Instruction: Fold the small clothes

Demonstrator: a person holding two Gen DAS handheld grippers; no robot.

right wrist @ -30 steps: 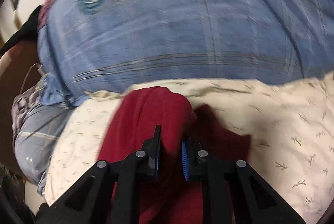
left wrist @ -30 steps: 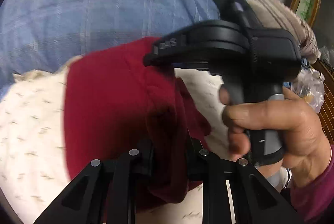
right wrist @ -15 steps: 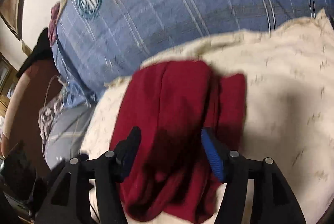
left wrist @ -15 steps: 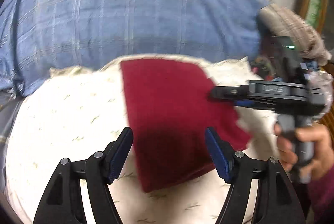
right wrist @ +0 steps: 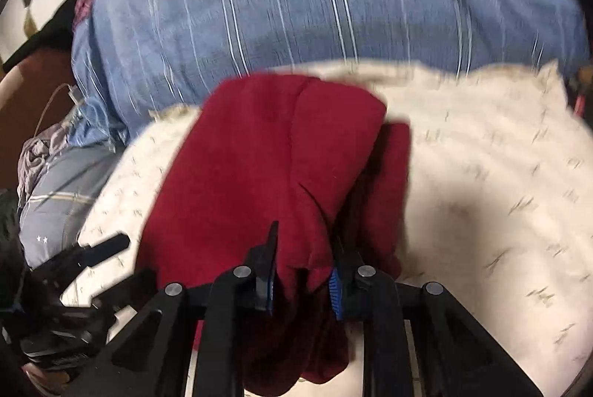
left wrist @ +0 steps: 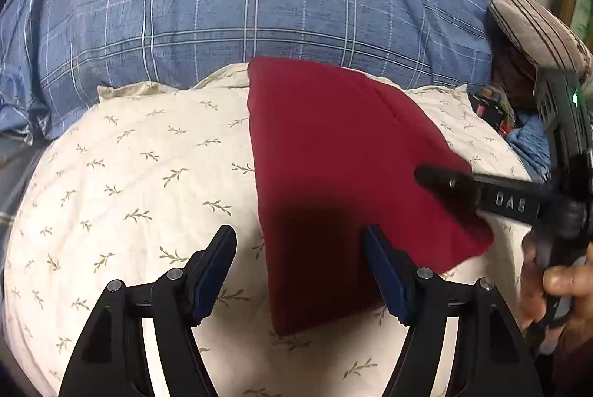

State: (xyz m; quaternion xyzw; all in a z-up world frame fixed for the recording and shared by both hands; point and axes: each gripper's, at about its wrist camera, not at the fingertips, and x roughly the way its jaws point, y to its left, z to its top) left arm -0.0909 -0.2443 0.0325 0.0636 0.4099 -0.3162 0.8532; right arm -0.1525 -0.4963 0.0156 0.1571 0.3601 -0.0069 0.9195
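Already, in the left wrist view, the red garment (left wrist: 333,182) lay folded flat on the cream pillow (left wrist: 141,174), just before the blue plaid bedding (left wrist: 259,0). The left gripper (left wrist: 300,267) hung above the pillow, jaws wide and empty. In the right wrist view, the right gripper (right wrist: 302,271) was closing its jaws on a bunched fold of the garment's near edge. One fold looked done; another, or some tidying, seemingly remained.

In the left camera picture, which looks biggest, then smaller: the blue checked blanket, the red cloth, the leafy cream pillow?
1. Blue checked blanket.
2. Leafy cream pillow, looking almost as big; it is nearer the camera, so that's unsure.
3. Red cloth, clearly smallest.
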